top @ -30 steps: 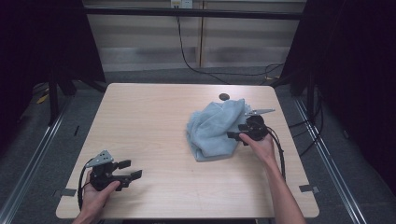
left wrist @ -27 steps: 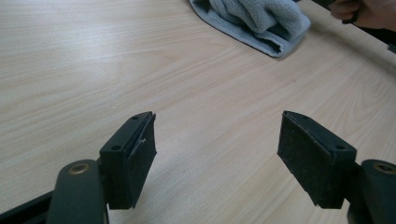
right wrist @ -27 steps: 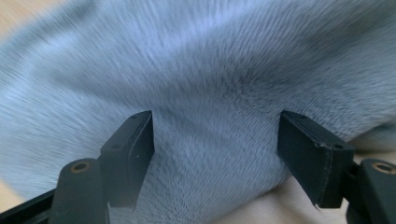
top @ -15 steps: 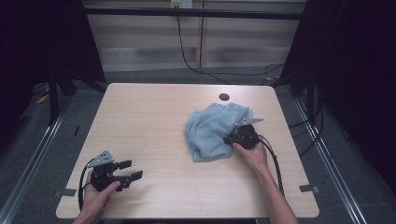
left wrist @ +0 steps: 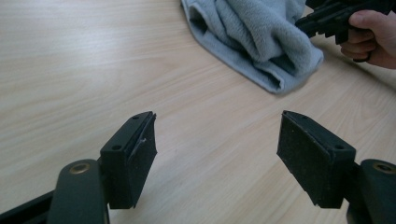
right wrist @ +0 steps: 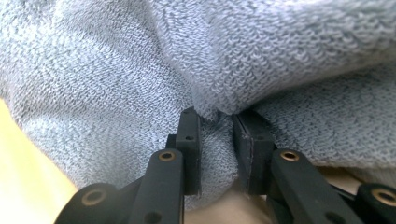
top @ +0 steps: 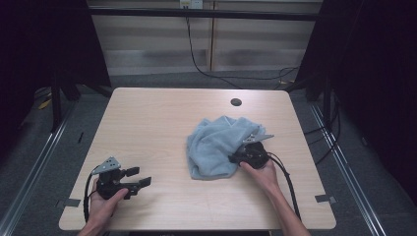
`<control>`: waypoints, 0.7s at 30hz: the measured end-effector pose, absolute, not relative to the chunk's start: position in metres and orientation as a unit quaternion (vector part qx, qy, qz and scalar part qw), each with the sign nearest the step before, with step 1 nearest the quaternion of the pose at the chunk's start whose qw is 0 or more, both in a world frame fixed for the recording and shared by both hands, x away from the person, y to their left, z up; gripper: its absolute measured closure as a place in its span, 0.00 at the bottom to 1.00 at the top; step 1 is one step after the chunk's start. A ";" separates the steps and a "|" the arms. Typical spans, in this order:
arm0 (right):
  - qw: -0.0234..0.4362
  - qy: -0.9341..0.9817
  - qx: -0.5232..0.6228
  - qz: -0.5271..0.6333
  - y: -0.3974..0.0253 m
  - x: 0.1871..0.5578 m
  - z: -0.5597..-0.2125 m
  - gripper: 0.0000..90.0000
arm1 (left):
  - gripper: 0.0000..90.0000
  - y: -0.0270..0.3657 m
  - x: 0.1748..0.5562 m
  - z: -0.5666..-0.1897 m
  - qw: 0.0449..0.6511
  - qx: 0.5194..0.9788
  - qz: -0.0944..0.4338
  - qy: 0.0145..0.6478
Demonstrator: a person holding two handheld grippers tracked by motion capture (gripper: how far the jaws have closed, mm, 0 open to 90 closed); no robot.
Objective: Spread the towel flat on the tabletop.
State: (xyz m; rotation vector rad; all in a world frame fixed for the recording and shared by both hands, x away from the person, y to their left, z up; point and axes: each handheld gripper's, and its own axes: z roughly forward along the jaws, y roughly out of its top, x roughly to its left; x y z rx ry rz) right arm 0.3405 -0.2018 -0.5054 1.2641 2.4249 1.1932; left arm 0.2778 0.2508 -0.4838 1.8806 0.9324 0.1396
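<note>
A crumpled light blue towel [top: 216, 145] lies on the right half of the wooden table [top: 162, 118]. My right gripper [top: 235, 158] is at the towel's right edge, shut on a fold of its cloth; in the right gripper view the towel [right wrist: 196, 65] bunches between the two black jaws [right wrist: 215, 121]. My left gripper [top: 140, 177] rests near the table's front left corner, open, with nothing between its fingers [left wrist: 135, 154]. In the left gripper view the towel [left wrist: 261, 37] lies ahead, and the right gripper [left wrist: 327, 18] is held by a hand beside it.
A round cable hole [top: 236, 102] sits in the table near its far edge. Black cables trail from both grippers and along the floor behind the table. Dark frame posts stand at both sides.
My right gripper has moved toward the front and a little left along the towel's right edge, dragging the cloth with it. The left gripper has stayed put.
</note>
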 end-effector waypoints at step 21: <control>0.030 0.859 0.316 0.402 -0.142 0.271 -0.501 0.82 | 0.31 0.235 0.278 -0.471 0.499 0.786 0.055 0.362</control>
